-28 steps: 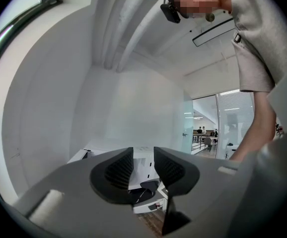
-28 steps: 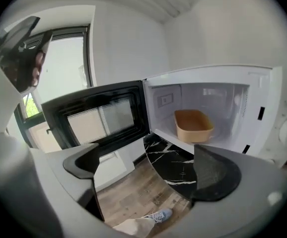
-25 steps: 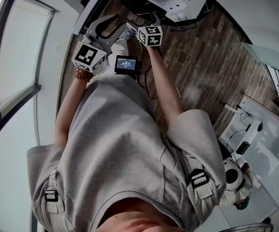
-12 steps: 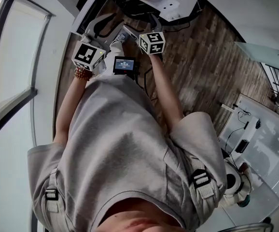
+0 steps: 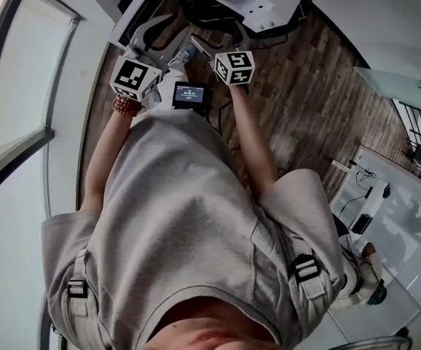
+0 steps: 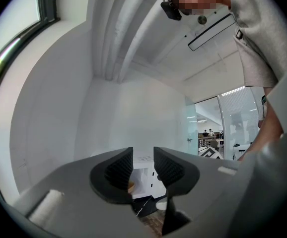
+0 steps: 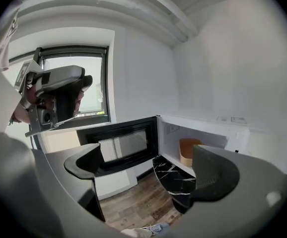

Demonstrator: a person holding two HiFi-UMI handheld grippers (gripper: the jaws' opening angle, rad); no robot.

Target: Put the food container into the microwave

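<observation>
Right gripper view: right gripper (image 7: pixel 148 165) released, jaws wide, nothing between them. Food container (image 7: pixel 188 151) is a tan, rounded tub sitting inside the open microwave (image 7: pixel 203 133), ahead of the gripper, just past its right jaw. Sticker (image 7: pixel 231 119) on the microwave top is unreadable.
Left gripper view: left gripper (image 6: pixel 143 165) released, narrow gap, empty.
Head view: small screen (image 5: pixel 191 93) between both grippers, text too small to read.

Microwave stand-off: the food container (image 7: pixel 188 151) sits inside the microwave (image 7: pixel 218 133), right of centre in the right gripper view, with the door (image 7: pixel 121 144) swung open to its left. The microwave stands on the bench (image 7: pixel 176 178), above the floor (image 7: pixel 133 207). The left tool (image 7: pixel 84 82) is at upper left, before the window (image 7: pixel 91 98).
</observation>
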